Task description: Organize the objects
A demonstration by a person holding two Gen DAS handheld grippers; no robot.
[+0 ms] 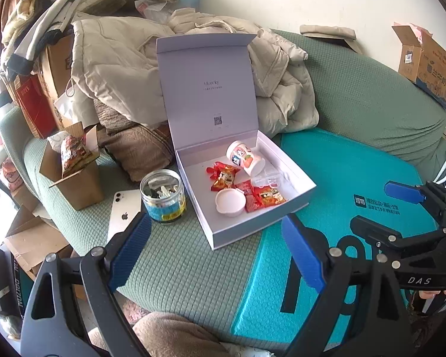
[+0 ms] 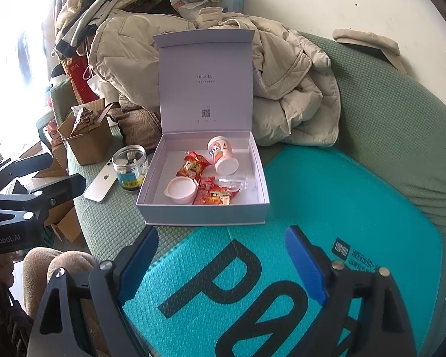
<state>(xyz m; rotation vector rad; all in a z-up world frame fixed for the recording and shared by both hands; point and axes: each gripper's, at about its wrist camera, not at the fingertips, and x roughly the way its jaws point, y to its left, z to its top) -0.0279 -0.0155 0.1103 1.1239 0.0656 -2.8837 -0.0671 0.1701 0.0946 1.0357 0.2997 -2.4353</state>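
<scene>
A white gift box [image 1: 300, 192] [image 2: 199, 215] stands open on the sofa, lid upright. Inside lie a pink-and-white cup [image 1: 245, 157] [image 2: 222, 154] on its side, red snack packets [image 1: 223, 175] [image 2: 193, 165], a round white lid [image 1: 230, 202] [image 2: 180, 190] and a clear plastic piece [image 1: 267, 180] [image 2: 233, 183]. A glass jar [image 1: 162, 196] [image 2: 130, 168] and a white phone [image 1: 123, 214] [image 2: 101, 186] lie left of the box. My left gripper [image 1: 217, 253] is open and empty in front of the box. My right gripper [image 2: 221, 264] is open and empty over the teal mat; it also shows in the left wrist view [image 1: 380, 205].
A teal foam mat [image 1: 342, 193] [image 2: 327, 193] covers the green sofa [image 1: 178, 255] [image 2: 386, 125]. Beige jackets [image 1: 119, 59] [image 2: 282, 83] pile up behind the box. A brown paper box [image 1: 77, 184] [image 2: 86, 142] with a snack bag stands at the left. A cardboard carton [image 1: 431, 65] sits far right.
</scene>
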